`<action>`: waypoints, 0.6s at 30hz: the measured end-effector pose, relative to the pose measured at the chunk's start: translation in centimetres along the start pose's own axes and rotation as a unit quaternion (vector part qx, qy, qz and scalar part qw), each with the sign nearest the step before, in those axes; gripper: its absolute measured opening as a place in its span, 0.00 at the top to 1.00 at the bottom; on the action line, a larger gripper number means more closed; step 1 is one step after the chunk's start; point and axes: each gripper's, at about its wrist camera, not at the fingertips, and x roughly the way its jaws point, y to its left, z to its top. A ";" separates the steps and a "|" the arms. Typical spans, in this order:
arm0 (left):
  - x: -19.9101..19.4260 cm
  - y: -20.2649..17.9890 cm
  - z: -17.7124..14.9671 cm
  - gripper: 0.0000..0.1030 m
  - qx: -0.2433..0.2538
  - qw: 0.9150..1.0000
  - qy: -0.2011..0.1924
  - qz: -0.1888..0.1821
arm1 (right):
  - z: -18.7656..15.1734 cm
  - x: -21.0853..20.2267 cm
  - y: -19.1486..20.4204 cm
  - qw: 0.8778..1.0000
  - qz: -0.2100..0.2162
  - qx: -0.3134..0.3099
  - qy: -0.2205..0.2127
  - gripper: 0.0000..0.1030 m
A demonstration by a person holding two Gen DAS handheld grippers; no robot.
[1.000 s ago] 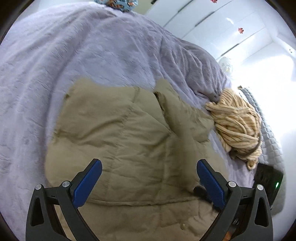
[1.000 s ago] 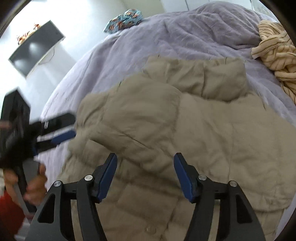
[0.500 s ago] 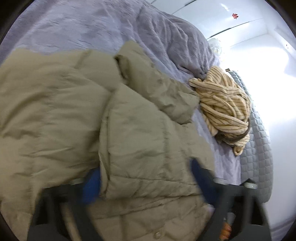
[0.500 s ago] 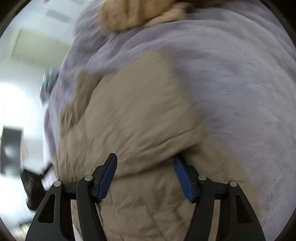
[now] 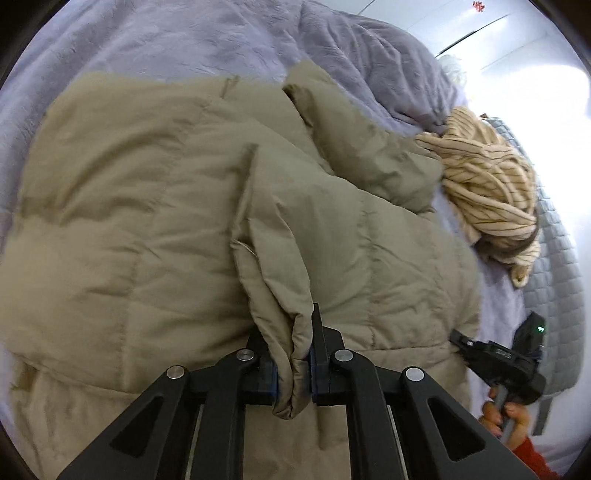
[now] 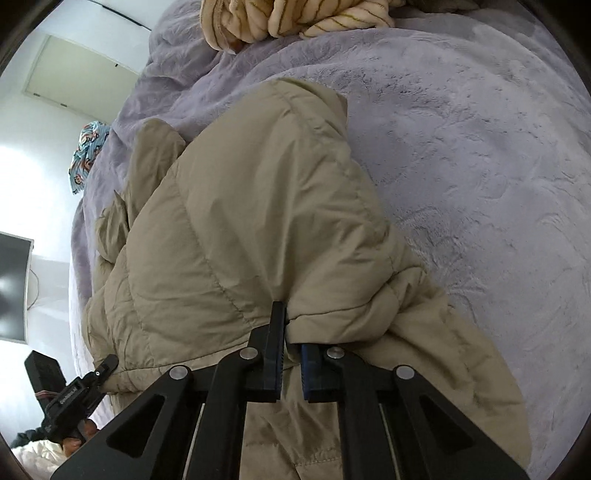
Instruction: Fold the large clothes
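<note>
A khaki quilted puffer jacket (image 5: 155, 206) lies spread on a lilac plush blanket (image 5: 166, 33). My left gripper (image 5: 293, 363) is shut on a pinched fold of the jacket's front flap, and the cloth bulges out between the pads. In the right wrist view the same jacket (image 6: 236, 206) rises as a mound, and my right gripper (image 6: 291, 354) is shut on a folded edge of it. The right gripper also shows in the left wrist view at the lower right (image 5: 458, 338), held by a hand (image 5: 506, 417). The left gripper appears at the lower left of the right wrist view (image 6: 109, 363).
A crumpled cream striped garment (image 5: 487, 184) lies beyond the jacket near the blanket's edge. A blue patterned cloth (image 6: 86, 155) sits at the far side of the bed. A grey quilted mattress pad (image 5: 557, 266) shows at the right; a dark screen (image 6: 13, 288) hangs on the wall.
Both grippers went from open over the jacket to shut on folds of it. The right gripper rolled and swung across to the jacket's other side; the left dropped closer to the cloth.
</note>
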 end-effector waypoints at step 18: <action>-5.5 -3.7 2.5 0.82 0.098 0.990 -0.057 0.080 | 2.4 -6.4 3.7 0.992 -0.040 -0.106 -0.059 0.89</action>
